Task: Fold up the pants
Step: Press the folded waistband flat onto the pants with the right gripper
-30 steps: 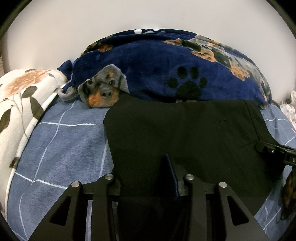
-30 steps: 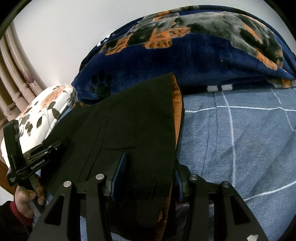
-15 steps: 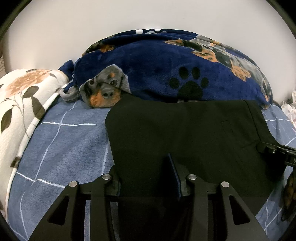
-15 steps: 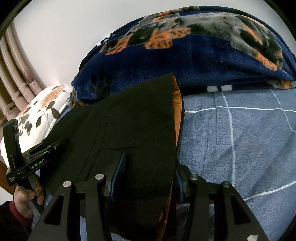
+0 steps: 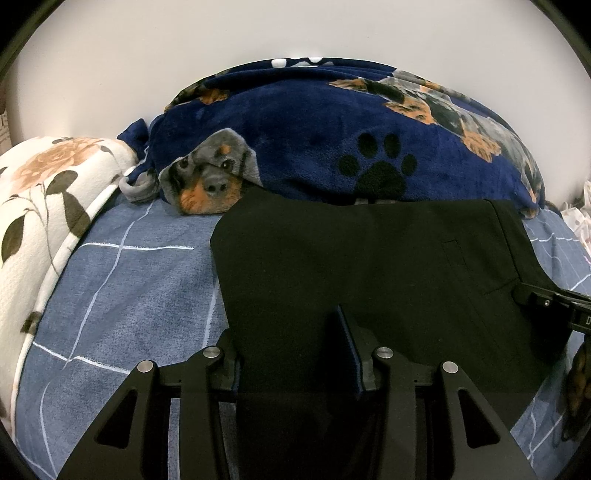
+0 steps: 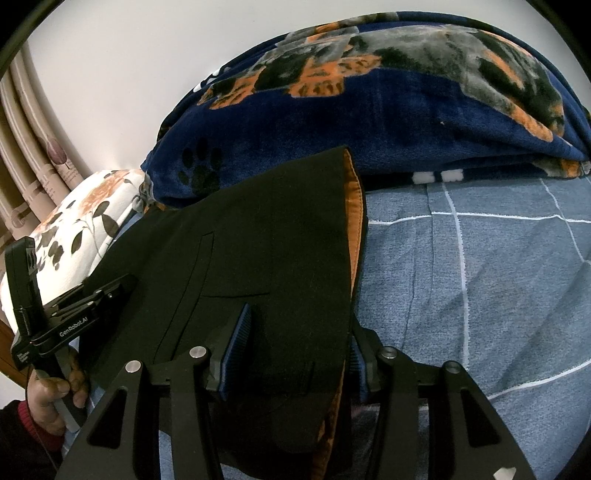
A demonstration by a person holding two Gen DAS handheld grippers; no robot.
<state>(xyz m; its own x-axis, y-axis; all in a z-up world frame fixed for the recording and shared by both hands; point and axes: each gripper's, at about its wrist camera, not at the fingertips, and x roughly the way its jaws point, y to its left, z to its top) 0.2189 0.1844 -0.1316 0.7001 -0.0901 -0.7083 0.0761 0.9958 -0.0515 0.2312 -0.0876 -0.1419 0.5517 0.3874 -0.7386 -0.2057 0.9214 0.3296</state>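
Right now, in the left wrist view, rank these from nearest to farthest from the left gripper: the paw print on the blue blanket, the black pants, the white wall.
1. black pants, lying between the left gripper's fingers.
2. paw print, on the blanket just beyond the pants' far edge, right of centre.
3. white wall, behind the blanket, across the top.

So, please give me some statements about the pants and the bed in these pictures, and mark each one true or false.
1. The pants are black with an orange lining. True.
2. The pants lie on a plain red sheet. False: the sheet is blue with white lines.
3. The left tongs and the right tongs both have pants fabric between their fingers. True.
4. The blanket behind the pants shows cats and fish. False: it shows dogs and paw prints.
5. A floral pillow lies left of the pants. True.
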